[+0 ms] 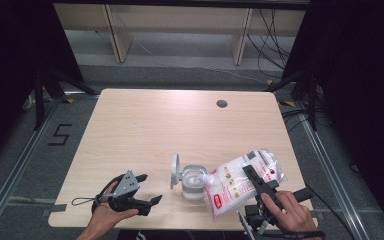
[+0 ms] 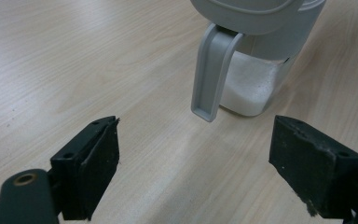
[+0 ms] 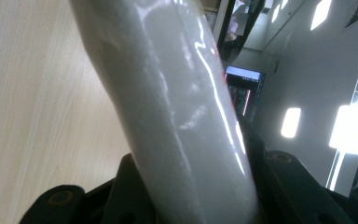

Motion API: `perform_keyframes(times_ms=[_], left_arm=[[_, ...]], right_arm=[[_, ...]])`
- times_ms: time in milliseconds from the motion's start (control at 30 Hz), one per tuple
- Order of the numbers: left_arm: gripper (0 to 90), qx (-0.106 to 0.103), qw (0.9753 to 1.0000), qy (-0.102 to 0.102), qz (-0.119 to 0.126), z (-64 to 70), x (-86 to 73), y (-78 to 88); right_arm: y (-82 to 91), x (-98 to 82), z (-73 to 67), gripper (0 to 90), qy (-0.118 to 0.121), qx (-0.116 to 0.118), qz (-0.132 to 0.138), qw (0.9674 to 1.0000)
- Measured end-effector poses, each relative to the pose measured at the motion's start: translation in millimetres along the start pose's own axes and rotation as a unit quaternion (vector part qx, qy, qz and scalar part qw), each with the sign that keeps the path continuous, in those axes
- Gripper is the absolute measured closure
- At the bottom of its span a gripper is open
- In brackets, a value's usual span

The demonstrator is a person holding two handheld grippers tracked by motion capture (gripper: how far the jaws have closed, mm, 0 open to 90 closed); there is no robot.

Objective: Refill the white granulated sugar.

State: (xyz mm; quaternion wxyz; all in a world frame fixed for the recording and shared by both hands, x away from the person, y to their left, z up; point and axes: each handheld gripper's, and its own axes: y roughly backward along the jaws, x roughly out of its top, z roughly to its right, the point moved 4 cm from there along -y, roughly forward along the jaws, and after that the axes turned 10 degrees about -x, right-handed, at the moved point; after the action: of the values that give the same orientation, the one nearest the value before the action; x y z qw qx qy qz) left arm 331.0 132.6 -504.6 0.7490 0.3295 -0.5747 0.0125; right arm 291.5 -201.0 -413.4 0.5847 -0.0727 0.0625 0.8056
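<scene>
Bag (image 1: 240, 182): clear, white granules, red label | R jaws grip it | L jaws wide

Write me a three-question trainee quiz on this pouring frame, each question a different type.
1. True or false: the right gripper clamps the bag of white granules.
2. The left gripper is: A) shut on the lid, B) open and holding nothing, C) gripping the bag.
3. Fill in: the bag's corner tips over the clear ___, whose grey lid stands flipped open.

Key: 1 true; 2 B; 3 container.
</scene>
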Motion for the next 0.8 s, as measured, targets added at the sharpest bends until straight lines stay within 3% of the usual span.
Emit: perform_keyframes(times_ms=[67,200,300,367,400,433,600,767,800], left_arm=[[15.6,0.000,1.0000,0.000,0.000,0.0,0.0,0.0],[15.6,0.000,1.0000,0.000,0.000,0.0,0.0,0.0],[15.6,0.000,1.0000,0.000,0.000,0.0,-0.1,0.1],[15.6,0.000,1.0000,0.000,0.000,0.0,0.0,0.0],[15.7,0.000,1.0000,0.000,0.000,-0.1,0.0,0.1],[15.6,0.000,1.0000,0.000,0.000,0.0,0.0,0.1],[15.7,0.000,1.0000,0.000,0.000,0.0,-0.1,0.1],[15.6,0.000,1.0000,0.000,0.000,0.0,0.0,0.1],[15.6,0.000,1.0000,-0.001,0.000,-0.1,-0.1,0.2]], right_arm=[[0.6,0.0,0.6,68.0,-0.001,0.008,-0.005,1.0000],[-0.6,0.2,2.8,68.4,-0.004,0.002,0.010,0.9999],[-1.3,-0.2,4.6,68.6,0.008,0.003,0.016,0.9998],[-1.5,-0.1,2.4,68.7,-0.007,-0.003,0.018,0.9998],[0.2,-0.5,2.7,68.7,-0.006,0.008,0.007,0.9999],[0.6,-1.2,-0.4,68.7,-0.024,0.010,0.003,0.9997],[0.2,-2.5,2.9,68.9,-0.013,0.003,0.012,0.9998],[2.9,-6.1,1.8,68.9,-0.020,0.018,-0.003,0.9996],[3.0,-6.6,0.9,68.9,-0.029,0.006,0.000,0.9996]])
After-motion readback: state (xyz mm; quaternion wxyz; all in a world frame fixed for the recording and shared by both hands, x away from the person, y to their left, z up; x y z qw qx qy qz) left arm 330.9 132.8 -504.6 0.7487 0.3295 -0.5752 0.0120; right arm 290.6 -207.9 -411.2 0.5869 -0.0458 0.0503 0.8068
